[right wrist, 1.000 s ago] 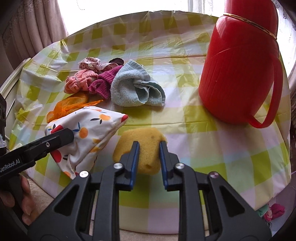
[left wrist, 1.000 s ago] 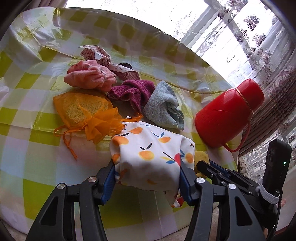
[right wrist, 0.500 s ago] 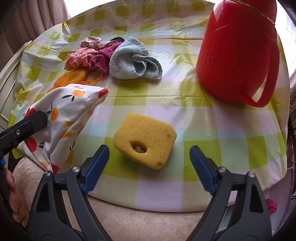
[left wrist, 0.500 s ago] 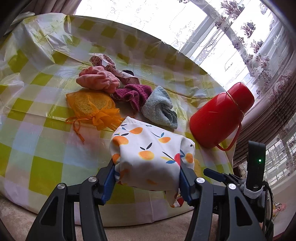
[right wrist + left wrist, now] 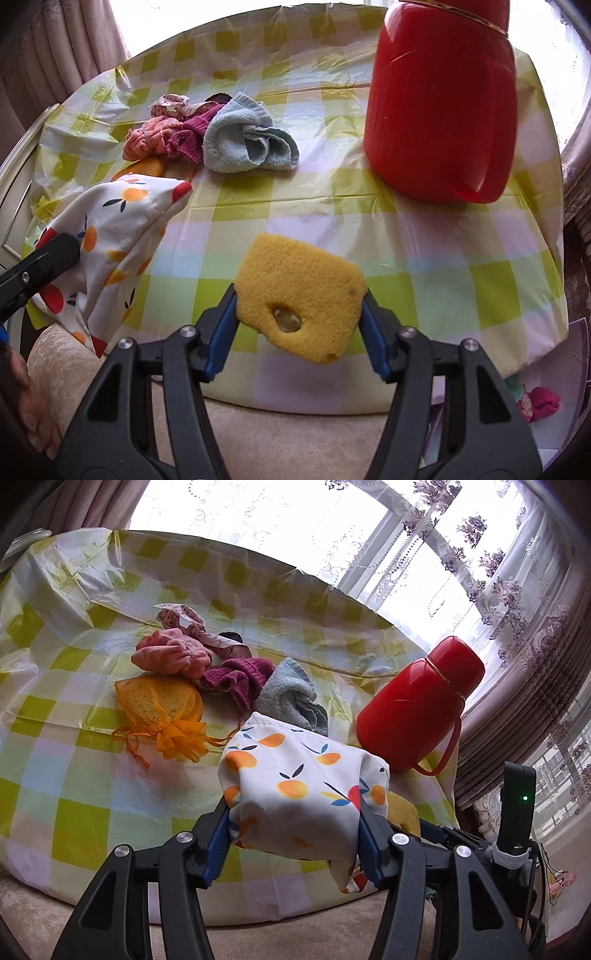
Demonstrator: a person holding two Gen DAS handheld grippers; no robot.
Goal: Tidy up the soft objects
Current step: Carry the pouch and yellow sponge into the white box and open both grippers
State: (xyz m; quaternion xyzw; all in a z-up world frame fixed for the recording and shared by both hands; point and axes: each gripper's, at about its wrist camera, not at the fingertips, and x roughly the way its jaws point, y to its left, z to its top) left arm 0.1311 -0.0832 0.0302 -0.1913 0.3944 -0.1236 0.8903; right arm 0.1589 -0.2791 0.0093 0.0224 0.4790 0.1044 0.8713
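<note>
My left gripper (image 5: 293, 830) is shut on a white fabric bag with an orange-fruit print (image 5: 299, 782) and holds it above the table's near edge; the bag also shows in the right wrist view (image 5: 110, 236). My right gripper (image 5: 299, 314) is shut on a yellow sponge with a hole (image 5: 301, 295), lifted over the near edge. A corner of the sponge (image 5: 402, 810) shows behind the bag in the left wrist view. A pile of soft things lies further back: a pink cloth (image 5: 170, 657), a maroon knit (image 5: 236, 677), a light blue towel (image 5: 291, 698) and an orange mesh pouch (image 5: 159, 705).
A tall red thermos jug (image 5: 443, 99) stands on the right of the yellow-checked tablecloth (image 5: 443, 266). A patterned cloth (image 5: 184, 618) lies behind the pile. Curtains and a window are behind the table. Beige carpet lies below the near edge, with small items on the floor at right (image 5: 539, 402).
My right gripper let go of the sponge, opened wide and pulled back, then closed on its sides and lifted it. My left gripper drew back toward the table edge with the bag.
</note>
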